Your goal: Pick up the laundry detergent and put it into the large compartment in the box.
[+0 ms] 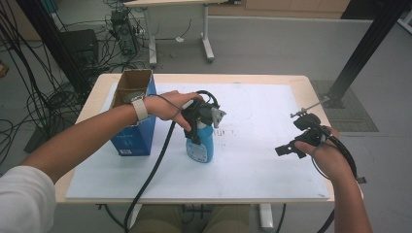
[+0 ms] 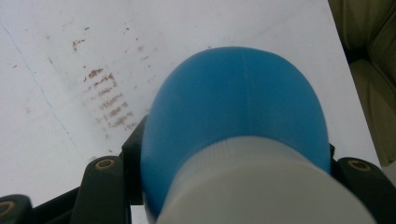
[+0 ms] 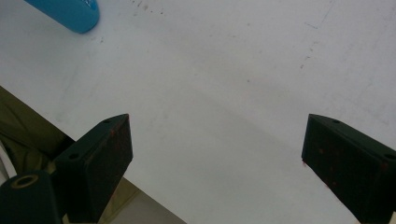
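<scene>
The left gripper (image 1: 198, 127) clamped the upright blue bottle (image 1: 200, 145) beside the box (image 1: 133, 114); the right gripper (image 1: 291, 145) waited open, well apart.

blue bottle (image 1: 200, 144) | white cap | upright | on white mat, beside blue box

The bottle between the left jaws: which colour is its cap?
White cap, blue body; clearest in the left gripper view.

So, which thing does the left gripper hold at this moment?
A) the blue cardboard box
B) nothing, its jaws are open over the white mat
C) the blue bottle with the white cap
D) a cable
C: in the left gripper view the jaws of the left gripper press on both sides of the blue bottle, just under its white cap.
</scene>
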`<move>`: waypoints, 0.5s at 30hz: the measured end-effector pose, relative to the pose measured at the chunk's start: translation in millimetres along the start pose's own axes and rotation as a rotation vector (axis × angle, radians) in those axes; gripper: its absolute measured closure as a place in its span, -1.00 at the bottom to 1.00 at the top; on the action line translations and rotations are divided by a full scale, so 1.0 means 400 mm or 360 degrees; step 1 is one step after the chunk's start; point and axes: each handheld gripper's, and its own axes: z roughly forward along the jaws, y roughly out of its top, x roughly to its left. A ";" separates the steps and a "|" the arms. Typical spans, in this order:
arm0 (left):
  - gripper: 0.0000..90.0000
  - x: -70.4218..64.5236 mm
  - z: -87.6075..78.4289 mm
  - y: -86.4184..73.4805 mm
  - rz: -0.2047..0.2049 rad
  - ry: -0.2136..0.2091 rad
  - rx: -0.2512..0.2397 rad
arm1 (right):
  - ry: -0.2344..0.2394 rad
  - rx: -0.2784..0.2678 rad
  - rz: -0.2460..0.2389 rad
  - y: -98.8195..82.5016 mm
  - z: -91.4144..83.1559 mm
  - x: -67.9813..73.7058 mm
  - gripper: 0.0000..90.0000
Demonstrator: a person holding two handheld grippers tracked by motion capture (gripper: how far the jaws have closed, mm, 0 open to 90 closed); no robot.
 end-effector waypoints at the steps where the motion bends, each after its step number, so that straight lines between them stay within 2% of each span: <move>1: -0.12 0.000 0.000 0.000 0.0002 0.0001 0.0001 | -0.0001 -0.0001 -0.0002 0.000 0.000 0.000 -0.81; 15: -0.11 0.000 0.000 0.001 0.0001 -0.0003 0.0003 | -0.0001 -0.0002 -0.0001 -0.002 -0.002 0.000 -0.81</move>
